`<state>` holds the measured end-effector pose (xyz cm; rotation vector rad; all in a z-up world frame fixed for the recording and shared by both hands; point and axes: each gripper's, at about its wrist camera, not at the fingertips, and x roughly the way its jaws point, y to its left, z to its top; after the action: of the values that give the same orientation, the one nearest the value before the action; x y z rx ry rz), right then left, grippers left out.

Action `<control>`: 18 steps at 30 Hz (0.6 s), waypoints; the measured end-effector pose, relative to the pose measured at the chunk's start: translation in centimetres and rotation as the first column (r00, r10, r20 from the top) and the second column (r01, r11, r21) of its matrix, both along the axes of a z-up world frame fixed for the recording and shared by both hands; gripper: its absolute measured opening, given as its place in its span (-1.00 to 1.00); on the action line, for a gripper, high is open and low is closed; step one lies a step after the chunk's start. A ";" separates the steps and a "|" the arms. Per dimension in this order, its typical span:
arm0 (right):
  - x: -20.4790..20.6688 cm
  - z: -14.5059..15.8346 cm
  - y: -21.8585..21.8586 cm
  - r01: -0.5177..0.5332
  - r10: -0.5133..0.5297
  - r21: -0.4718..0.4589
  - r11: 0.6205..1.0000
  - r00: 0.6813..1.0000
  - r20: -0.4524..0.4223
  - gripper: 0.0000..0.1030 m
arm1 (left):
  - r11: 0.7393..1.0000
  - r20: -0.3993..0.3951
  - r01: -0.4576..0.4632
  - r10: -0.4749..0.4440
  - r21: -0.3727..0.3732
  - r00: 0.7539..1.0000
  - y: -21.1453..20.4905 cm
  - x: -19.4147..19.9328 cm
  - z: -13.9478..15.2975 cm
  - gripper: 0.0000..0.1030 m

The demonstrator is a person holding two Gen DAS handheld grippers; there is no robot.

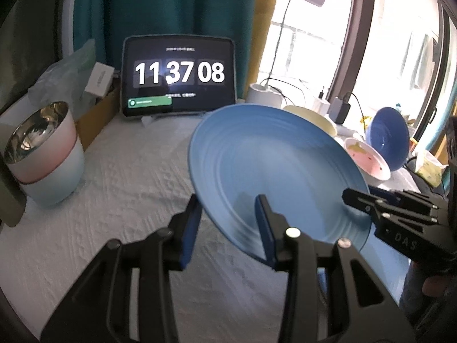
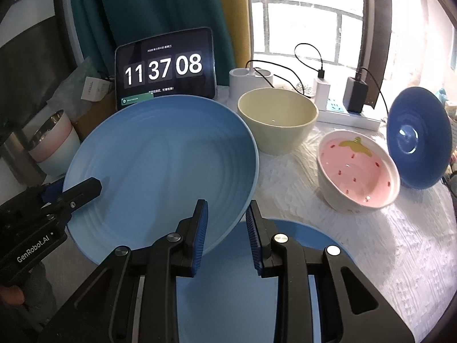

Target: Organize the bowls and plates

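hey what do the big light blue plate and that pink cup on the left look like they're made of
Light blue plate: looks like matte plastic or melamine, possibly glazed ceramic; soft sheen, moulded concentric ridges. Pink cup: mirror-bright inside suggests stainless steel, with a matte pink coating or shell outside.

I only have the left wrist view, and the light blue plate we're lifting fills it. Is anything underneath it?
Observer: Yes. A second light blue plate lies on the white cloth, right below the lifted plate.
Operator: Is the right gripper on the rim?
Observer: The right gripper has the near rim between its pads.
Operator: And the yellowish thing behind the plate?
Observer: That's a cream bowl, upright and empty.
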<state>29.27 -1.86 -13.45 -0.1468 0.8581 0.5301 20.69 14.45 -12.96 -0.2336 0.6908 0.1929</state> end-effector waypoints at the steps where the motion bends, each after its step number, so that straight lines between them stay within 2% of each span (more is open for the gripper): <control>1: -0.1 0.1 -0.3 0.003 -0.003 -0.001 1.000 1.000 0.001 -0.43 | 1.000 0.000 0.004 -0.004 0.000 1.000 -0.1 0.0 0.0 -0.23; 18: -2.7 0.1 -5.2 0.068 -0.068 -0.003 0.998 0.998 -0.003 -0.43 | 0.997 -0.016 0.078 -0.078 0.005 0.997 -5.2 -1.1 -0.4 -0.23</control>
<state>26.62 -7.06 -13.34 -0.1192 0.8637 0.4659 19.61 9.24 -13.32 -0.1994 0.7138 0.1220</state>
